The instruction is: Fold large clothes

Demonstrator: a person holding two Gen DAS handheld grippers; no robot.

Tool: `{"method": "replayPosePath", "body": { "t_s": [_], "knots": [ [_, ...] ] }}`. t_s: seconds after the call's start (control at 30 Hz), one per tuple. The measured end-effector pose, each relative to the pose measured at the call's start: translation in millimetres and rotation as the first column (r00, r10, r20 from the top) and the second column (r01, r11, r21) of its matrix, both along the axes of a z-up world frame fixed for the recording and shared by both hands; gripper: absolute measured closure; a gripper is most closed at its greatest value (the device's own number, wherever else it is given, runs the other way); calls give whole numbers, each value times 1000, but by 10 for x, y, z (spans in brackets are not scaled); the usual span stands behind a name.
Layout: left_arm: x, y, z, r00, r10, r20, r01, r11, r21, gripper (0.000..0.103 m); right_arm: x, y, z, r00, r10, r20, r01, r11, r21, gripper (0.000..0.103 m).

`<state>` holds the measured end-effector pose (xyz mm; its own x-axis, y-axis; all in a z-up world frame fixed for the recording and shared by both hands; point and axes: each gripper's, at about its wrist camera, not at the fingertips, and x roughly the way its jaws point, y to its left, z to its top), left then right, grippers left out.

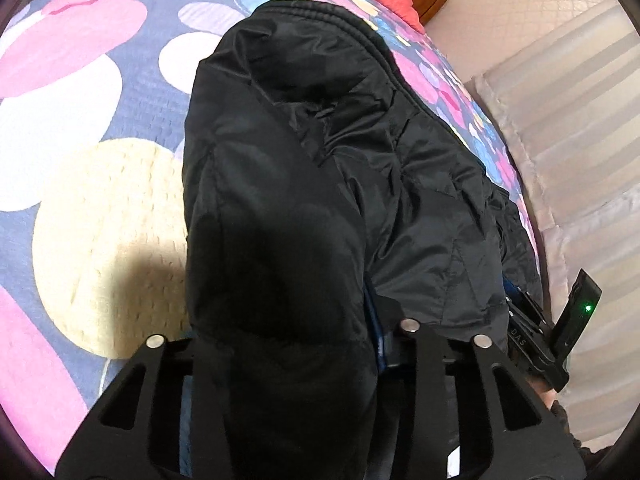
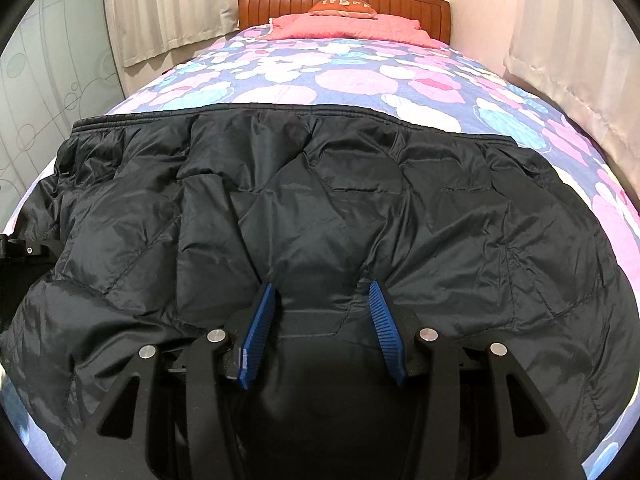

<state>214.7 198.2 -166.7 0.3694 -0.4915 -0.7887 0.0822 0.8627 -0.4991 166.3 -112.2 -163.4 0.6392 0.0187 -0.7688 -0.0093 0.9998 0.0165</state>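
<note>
My right gripper (image 2: 322, 320) has its blue pads clamped on a bunched fold of the black jacket (image 2: 320, 208). My left gripper (image 1: 320, 344) grips jacket fabric too. The jacket spreads toward twelve o'clock across the floral bedspread (image 2: 340, 76).

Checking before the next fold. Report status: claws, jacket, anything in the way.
Left claw shut on black jacket, fold bunched between its fingers. Right claw shut on the near edge. Jacket spread across bedspread. Nothing in the way.
</note>
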Motion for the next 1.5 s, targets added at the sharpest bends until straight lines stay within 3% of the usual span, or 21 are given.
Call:
{"method": "replayPosePath", "body": {
  "t_s": [0.67,0.93,1.17,1.27,1.5],
  "knots": [
    [-56,-159,195,998,5,68,-8,999,48,83,19,-24,47,1000,-3,8,3,1000,-27,54],
    [-167,-298,542,992,-15,123,12,999,32,86,76,-36,76,1000,-3,15,4,998,-69,54],
    [-299,-564,848,986,-51,162,40,997,67,87,9,-171,211,999,-20,28,21,999,-29,53],
    [-359,-705,956,983,-63,172,48,995,90,87,-85,-332,326,998,-23,56,26,999,-41,46],
    [-469,-1274,1266,978,-93,188,66,987,145,87,-399,-907,496,991,-80,111,88,993,-76,45]
  ]
}}
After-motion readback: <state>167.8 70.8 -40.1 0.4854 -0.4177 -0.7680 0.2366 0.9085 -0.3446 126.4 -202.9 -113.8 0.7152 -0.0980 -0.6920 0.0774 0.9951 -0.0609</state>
